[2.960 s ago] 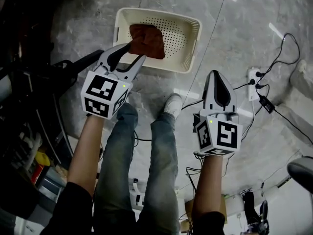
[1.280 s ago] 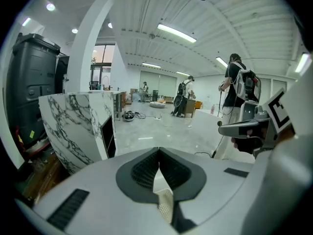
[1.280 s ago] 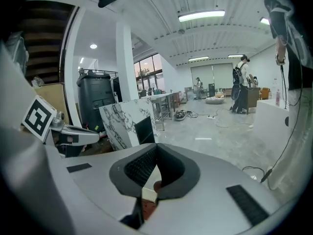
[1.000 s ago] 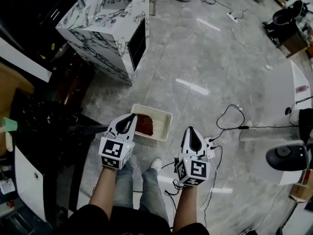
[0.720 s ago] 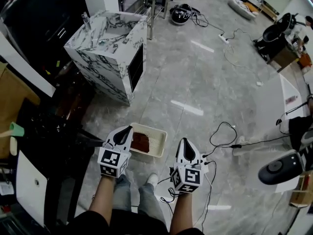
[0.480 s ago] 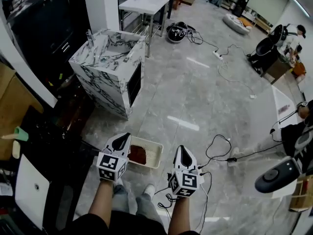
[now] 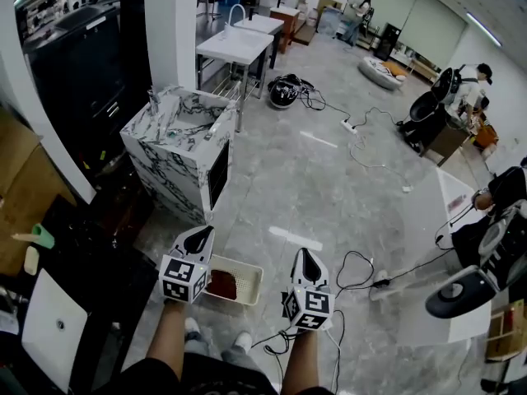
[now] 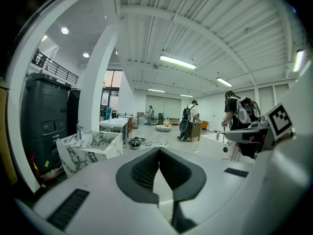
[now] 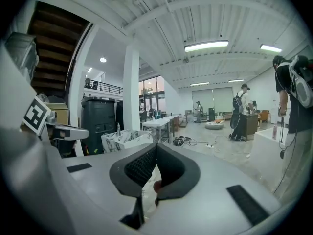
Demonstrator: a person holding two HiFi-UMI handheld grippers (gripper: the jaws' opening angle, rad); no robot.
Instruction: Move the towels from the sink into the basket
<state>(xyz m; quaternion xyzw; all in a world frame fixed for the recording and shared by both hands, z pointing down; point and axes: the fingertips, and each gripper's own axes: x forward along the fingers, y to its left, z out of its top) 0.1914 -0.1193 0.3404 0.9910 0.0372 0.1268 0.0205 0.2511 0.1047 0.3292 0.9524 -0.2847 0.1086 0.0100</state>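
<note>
A cream perforated basket (image 7: pixel 244 271) stands on the grey floor by my feet, with a red-brown towel (image 7: pixel 222 284) lying in it. My left gripper (image 7: pixel 202 233) hangs above the basket's left end, shut and empty. Level with it to the right is my right gripper (image 7: pixel 303 255), also shut with nothing held. The marble-patterned sink block (image 7: pixel 183 142) stands further off at the left; its basin's inside is hidden. In the left gripper view the shut jaws (image 8: pixel 159 151) point at the room, sink block (image 8: pixel 90 146) at the left. The right gripper view shows shut jaws (image 9: pixel 156 148) and the sink block (image 9: pixel 126 138).
A white table with a tap (image 7: pixel 235 44) stands behind the sink block, and a pillar (image 7: pixel 171 31) beside it. Dark cabinets (image 7: pixel 82 64) line the left side. Cables and a power strip (image 7: pixel 362 282) lie on the floor at the right. People stand at the far right (image 7: pixel 469 89).
The left gripper has left the towel in the basket and shut. Both grippers have risen, and the view has lifted from the floor, so the basket now sits low and small.
</note>
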